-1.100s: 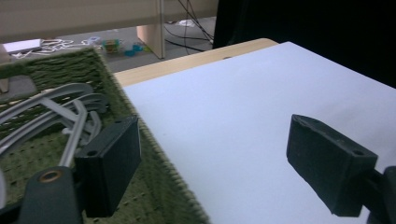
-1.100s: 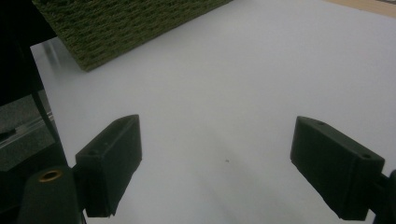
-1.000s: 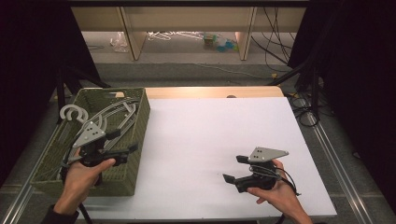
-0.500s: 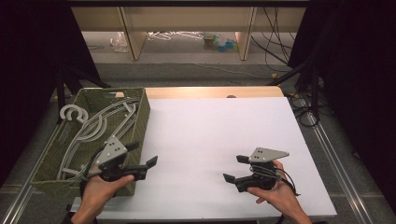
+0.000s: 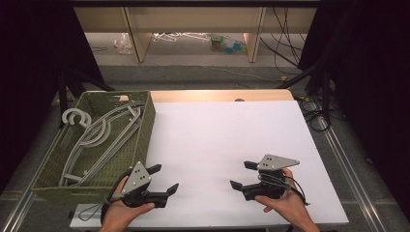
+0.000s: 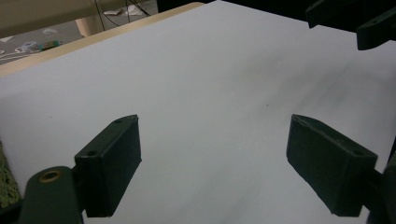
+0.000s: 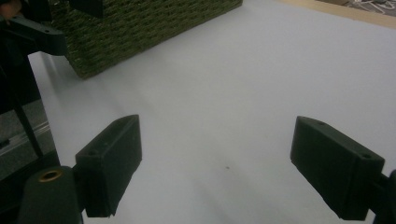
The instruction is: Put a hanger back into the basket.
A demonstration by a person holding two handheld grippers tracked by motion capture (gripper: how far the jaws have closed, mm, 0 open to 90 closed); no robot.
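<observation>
Resting on the white table (image 5: 227, 140), both grippers gape, unlabelled.

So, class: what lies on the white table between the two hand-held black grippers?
Nothing: in the high view the white table surface is bare between the left gripper and the right gripper; both stand open.

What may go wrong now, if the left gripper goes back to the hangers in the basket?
The grey hangers lie tangled in the green basket, so lifting one may drag others. One hook overhangs the far-left rim and could catch. The open left gripper sits close to the basket's corner and might bump it.
</observation>
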